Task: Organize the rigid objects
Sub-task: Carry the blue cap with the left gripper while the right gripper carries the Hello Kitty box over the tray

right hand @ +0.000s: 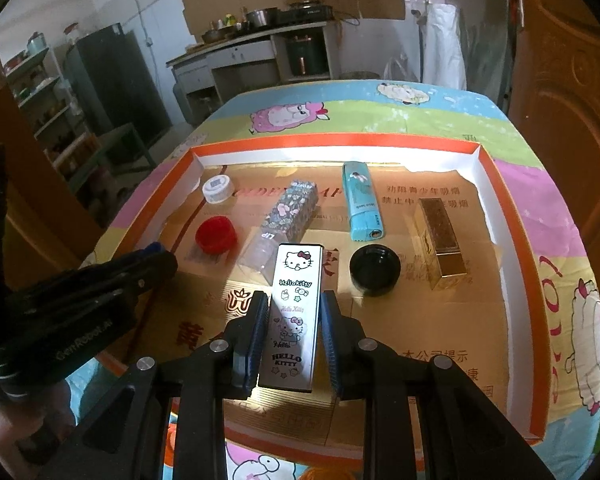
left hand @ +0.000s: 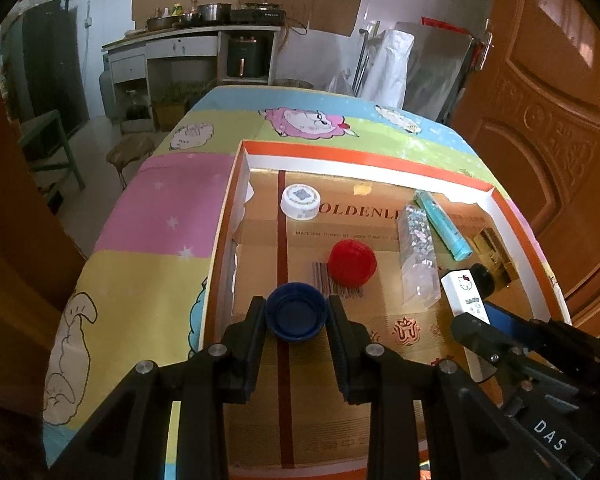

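While both grippers hang over a shallow orange-rimmed cardboard tray [right hand: 538,280] on a cartoon-sheep tablecloth [left hand: 152,240], the left gripper [left hand: 296,312] pinches a dark blue bottle cap [left hand: 296,316], open side up, between its two black fingers above the tray's near-left floor. The right gripper [right hand: 294,320] clamps a white Hello Kitty box [right hand: 294,312] lengthwise between its blue-padded fingers, the box's far end pointing to twelve o'clock. In the left wrist view, a red cap [left hand: 352,262] lies just beyond the blue cap at about one o'clock, and a white cap [left hand: 301,200] sits farther off near twelve. In the right wrist view, from the Hello Kitty box, a clear-ended patterned lip-product box [right hand: 282,224] lies close at eleven o'clock, a black cap [right hand: 375,270] just beside at two o'clock, a turquoise lighter [right hand: 360,202] beyond it at one o'clock, and a gold lipstick case [right hand: 442,240] farther out at two o'clock. Beyond the table stand a kitchen counter with pots [right hand: 256,36] and a brown wooden door [left hand: 552,120].
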`<action>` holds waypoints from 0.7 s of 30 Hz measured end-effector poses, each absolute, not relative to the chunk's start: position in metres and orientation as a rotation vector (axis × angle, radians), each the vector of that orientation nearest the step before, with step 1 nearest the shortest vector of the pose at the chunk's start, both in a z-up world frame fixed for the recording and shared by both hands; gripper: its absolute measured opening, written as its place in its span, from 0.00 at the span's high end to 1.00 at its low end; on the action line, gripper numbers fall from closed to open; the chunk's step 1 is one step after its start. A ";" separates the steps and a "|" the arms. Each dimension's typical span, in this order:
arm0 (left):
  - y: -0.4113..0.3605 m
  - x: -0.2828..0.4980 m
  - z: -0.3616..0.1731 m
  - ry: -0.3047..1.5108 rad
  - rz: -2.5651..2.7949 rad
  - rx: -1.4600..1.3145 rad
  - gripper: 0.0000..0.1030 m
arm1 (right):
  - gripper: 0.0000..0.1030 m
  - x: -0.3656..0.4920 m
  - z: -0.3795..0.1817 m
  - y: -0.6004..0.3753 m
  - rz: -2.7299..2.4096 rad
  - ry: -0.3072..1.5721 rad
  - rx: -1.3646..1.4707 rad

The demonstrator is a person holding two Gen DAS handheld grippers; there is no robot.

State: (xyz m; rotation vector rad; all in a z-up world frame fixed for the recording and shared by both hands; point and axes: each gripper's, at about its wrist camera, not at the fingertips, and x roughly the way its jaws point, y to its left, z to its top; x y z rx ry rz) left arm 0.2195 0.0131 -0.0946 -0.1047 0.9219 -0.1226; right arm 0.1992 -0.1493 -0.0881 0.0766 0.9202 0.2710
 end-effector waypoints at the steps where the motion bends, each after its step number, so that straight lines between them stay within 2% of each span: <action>1: 0.013 0.220 -0.096 0.924 -0.123 -0.103 0.70 | 0.73 0.200 -0.089 -0.149 0.270 0.922 0.076; 21: 0.009 0.218 -0.098 0.905 -0.135 -0.068 0.70 | 0.73 0.201 -0.097 -0.145 0.259 0.923 0.047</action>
